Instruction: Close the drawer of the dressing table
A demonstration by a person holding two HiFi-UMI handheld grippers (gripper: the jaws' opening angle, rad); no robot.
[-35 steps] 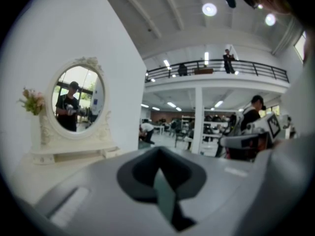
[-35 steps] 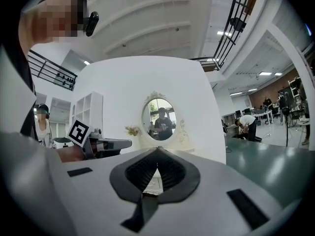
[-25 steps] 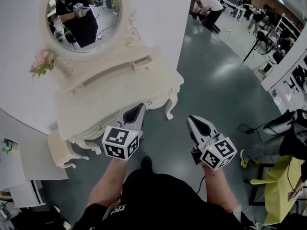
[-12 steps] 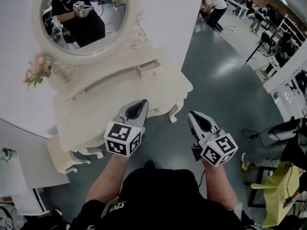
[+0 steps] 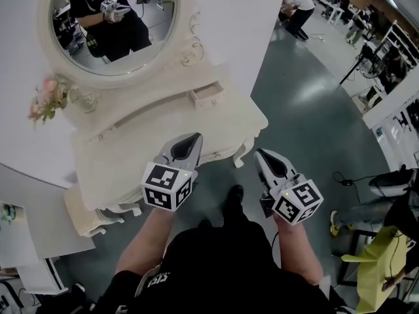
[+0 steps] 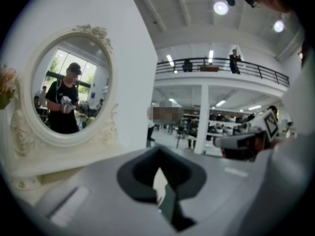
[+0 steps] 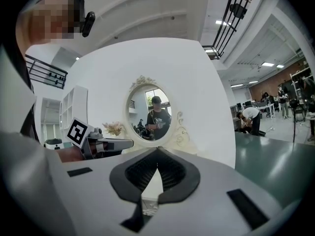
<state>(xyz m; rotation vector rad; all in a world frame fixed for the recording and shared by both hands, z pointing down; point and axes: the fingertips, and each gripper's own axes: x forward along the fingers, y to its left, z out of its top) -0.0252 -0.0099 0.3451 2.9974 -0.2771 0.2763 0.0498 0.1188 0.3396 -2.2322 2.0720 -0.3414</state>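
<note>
A cream-white dressing table [image 5: 131, 150] stands against a white wall panel [image 5: 222, 18], with an oval mirror [image 5: 108, 25] rising from its back. The task's drawer [image 5: 208, 95] is the small one in the raised tier behind the table top, just right of the mirror's base. It stands pulled out from its tier, its front clear of the tier's face. A spray of pink flowers [image 5: 46, 101] sits at the left end of that tier. A person in a dark top stands before the table with a gripper in each hand, and the mirror reflects that person. In the head view the left gripper [image 5: 190, 140] points toward the table, its tip above the table's front edge and well apart from the drawer. Its own view shows its two jaws brought together at the tips with nothing between them. The right gripper [image 5: 260, 154] is held beside it, off the table's right front corner and above the grey-green floor [image 5: 308, 110]. Its jaws are likewise closed tip to tip and hold nothing. Neither gripper touches the table or the drawer. A cream stool [image 5: 82, 209] shows at the table's lower left. Farther off across the floor, a person [image 5: 298, 5] bends down near the top edge of the head view.
</note>
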